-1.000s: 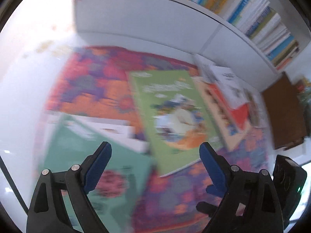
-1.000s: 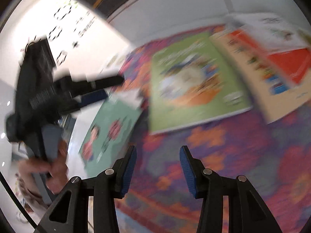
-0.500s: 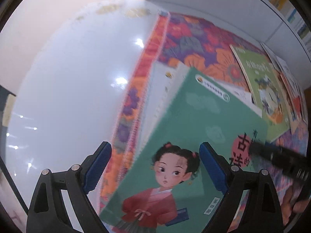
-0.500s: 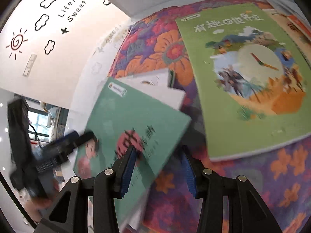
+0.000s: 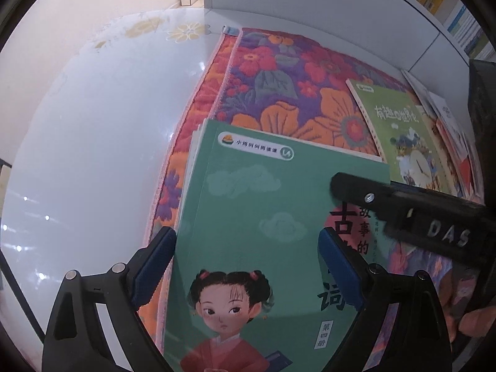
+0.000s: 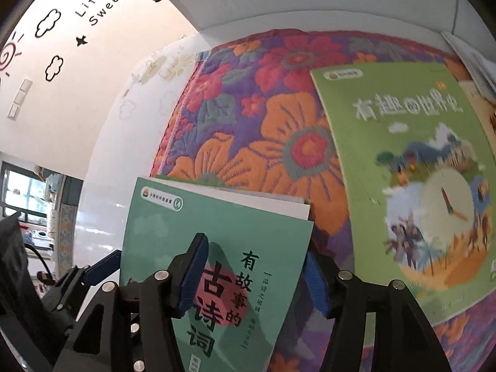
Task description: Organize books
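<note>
A teal book (image 5: 248, 217) with a girl on its cover lies flat on a white book (image 5: 193, 145), at the left edge of a flowered rug (image 5: 294, 93). My left gripper (image 5: 248, 263) hovers over it, open wide: one finger is past the book's left edge, the other over the cover. My right gripper (image 6: 254, 282) stands over the teal book's (image 6: 217, 232) right edge with its jaws opening, the pads apart from the book. Each gripper shows in the other's view: right gripper (image 5: 403, 214), left gripper (image 6: 93, 272). A green book (image 6: 403, 161) lies to the right.
More books (image 5: 449, 130) overlap beyond the green book (image 5: 400, 130) at the rug's right end. A white bookcase (image 5: 310, 9) with filled shelves stands along the rug's far side. Glossy white floor (image 5: 93, 124) spreads left of the rug (image 6: 248, 108).
Both grippers have swung left from the green book to the teal book and come down closer to it. The right gripper's jaws have spread wider.
</note>
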